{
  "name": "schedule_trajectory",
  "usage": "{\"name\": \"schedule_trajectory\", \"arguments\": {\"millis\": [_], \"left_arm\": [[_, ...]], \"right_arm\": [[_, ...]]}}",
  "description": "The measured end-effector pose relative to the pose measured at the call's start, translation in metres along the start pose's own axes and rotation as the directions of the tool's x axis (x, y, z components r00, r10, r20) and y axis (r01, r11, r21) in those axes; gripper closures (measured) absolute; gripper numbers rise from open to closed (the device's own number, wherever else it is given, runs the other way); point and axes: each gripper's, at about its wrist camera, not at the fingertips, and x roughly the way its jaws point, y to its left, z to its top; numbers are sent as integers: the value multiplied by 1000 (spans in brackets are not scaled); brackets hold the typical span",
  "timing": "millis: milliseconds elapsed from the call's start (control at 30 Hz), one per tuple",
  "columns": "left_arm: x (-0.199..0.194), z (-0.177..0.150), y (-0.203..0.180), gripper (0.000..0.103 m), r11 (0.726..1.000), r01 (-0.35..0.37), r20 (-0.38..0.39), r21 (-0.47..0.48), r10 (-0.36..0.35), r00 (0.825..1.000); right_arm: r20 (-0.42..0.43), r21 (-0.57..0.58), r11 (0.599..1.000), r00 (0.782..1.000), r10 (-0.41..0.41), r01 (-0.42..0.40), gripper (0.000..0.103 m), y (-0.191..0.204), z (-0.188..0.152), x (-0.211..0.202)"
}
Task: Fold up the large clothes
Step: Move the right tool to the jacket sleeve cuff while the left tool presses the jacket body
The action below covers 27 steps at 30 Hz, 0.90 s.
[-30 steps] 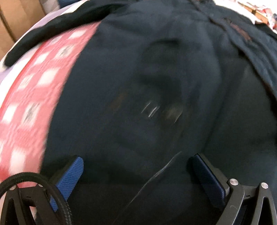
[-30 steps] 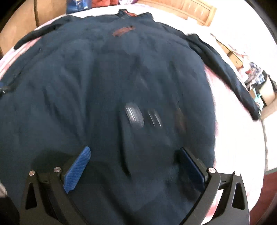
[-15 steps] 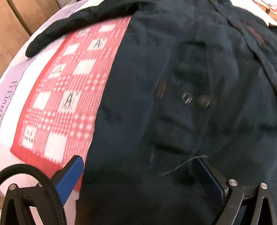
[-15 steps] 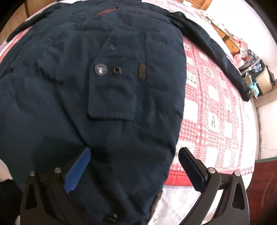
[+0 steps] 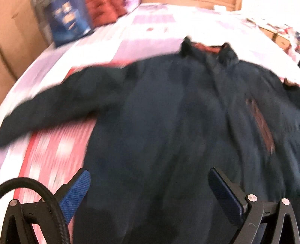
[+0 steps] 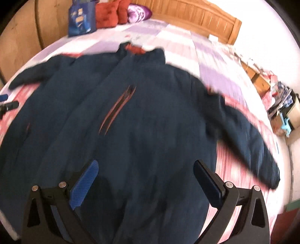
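Both cameras had pulled back and tipped up since the earlier frames: where half a second before the views were filled by the coat's lower front and its flap pocket, now the whole upper body, collar and both sleeves showed, blurred by motion.

At far left of the left wrist view, the jacket (image 5: 168, 131) stretched one sleeve (image 5: 48, 110) out across the red checked blanket (image 5: 54, 150), its cuff toward the left edge. A blue bag (image 5: 69, 18) stood on the bed behind it, near a wooden panel. The left gripper (image 5: 150, 189) hung over the coat's lower front with its blue-padded fingers (image 5: 76, 193) wide apart and nothing between them. Further right ran the front placket up to the collar (image 5: 206, 48), and then a rust-edged chest pocket slit (image 5: 260, 123).

In the right wrist view the same navy jacket (image 6: 150, 122) lay face up and spread flat on the bed, collar toward the wooden headboard (image 6: 196, 16). Red cushions (image 6: 110, 15) sat by the blue bag at upper left. The right gripper (image 6: 146, 180) hovered above the coat's lower middle, its fingers (image 6: 84, 185) likewise spread and holding nothing. To the right, the other sleeve (image 6: 253, 142) slanted down over the blanket toward the bed's edge, with clutter (image 6: 281, 107) on the floor beyond.
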Motion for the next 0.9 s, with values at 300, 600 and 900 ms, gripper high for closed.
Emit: {"name": "schedule_trajectory", "arguments": {"millis": [300,600,900], "left_arm": [[100,73,-75,0,995,59,1,-76,-59,998],[154,26,-93,0,992,9,61,-125,-2,998],[159,20,-94,0,992,16,69,-127,-8,998]], "right_arm": [[33,-40,998,999,-41,42,0,-23,106,91],[-33,-9,1000,999,-4,4,0,-114,69,164],[-73,202,965,986,-152,164,0,-267,20,166]]}}
